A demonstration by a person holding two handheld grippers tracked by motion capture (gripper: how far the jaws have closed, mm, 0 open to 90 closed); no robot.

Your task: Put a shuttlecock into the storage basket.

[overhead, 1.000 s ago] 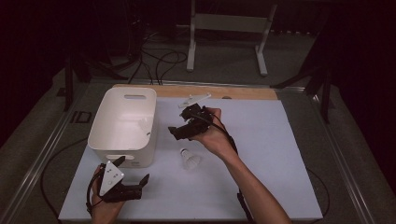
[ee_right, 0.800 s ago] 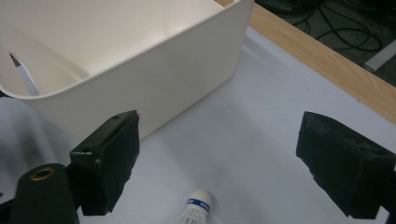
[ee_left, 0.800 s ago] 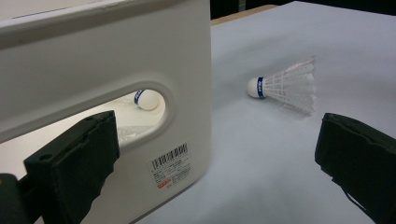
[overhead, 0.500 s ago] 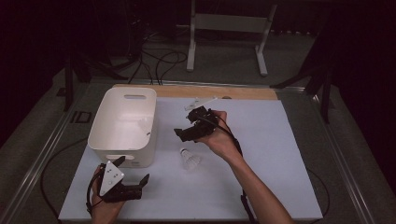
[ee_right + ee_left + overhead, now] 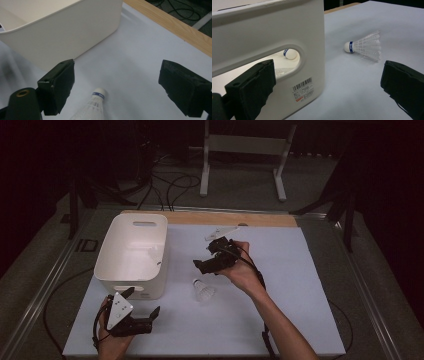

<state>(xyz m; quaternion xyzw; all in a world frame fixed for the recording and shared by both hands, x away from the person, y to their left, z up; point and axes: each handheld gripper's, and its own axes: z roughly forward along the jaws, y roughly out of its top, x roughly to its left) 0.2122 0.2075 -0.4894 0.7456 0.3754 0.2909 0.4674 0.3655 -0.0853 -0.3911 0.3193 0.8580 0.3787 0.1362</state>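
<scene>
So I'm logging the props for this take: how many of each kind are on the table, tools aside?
Shuttlecocks: 2, one on the mat, one in the bin
White bins: 1
Total: 3

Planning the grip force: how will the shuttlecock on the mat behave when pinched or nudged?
The shuttlecock lies on its side, so a nudge would probably roll it in an arc around its rounded cork. Its thin, open feather skirt looks light and crushable, so pinch gently.
</scene>
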